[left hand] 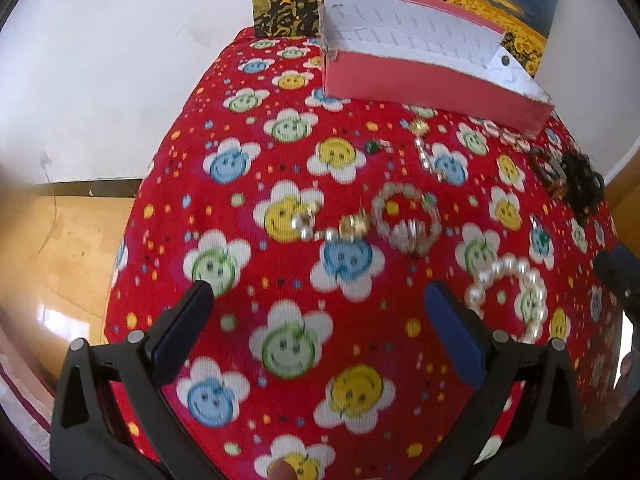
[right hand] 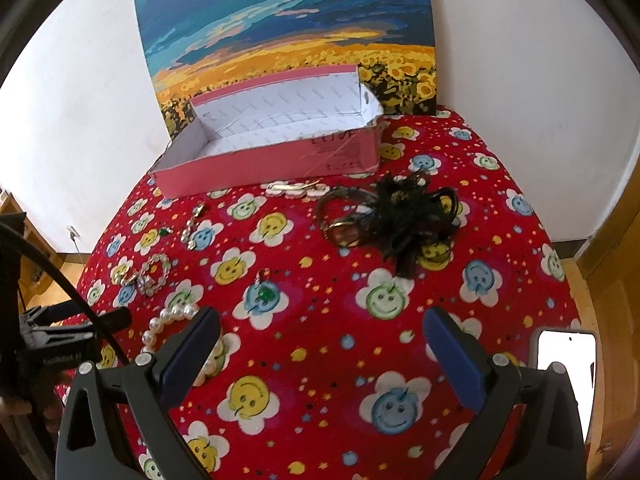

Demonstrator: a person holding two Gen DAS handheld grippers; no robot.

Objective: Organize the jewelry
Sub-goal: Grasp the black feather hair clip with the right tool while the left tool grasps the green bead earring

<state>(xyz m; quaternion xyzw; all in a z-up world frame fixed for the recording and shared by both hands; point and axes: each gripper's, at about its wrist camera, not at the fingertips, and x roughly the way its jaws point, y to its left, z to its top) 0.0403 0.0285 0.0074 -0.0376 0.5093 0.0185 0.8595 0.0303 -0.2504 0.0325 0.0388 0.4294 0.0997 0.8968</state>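
Two handheld grippers are hovering over a table draped in a red smiley-flower cloth [left hand: 296,280] scattered with jewelry. In the left wrist view, the left gripper [left hand: 320,296] is sitting at the bottom of the frame, its fingers spread wide and holding nothing. A white pearl bracelet [left hand: 508,300] is lying just right of its right fingertip, in the lower right of the frame. A clear beaded bracelet [left hand: 406,218] is resting above the gap between the fingers, at centre frame. The open pink box [left hand: 424,80], empty as far as can be seen, is standing in the upper part of the frame, well beyond the jewelry.

In the right wrist view, the right gripper [right hand: 320,328] is likewise released and empty. The same pearl bracelet [right hand: 172,320] is partly hidden behind its left finger. The left gripper appears nearer to the pearls, so a small shift rightward would likely bring them between its fingers.
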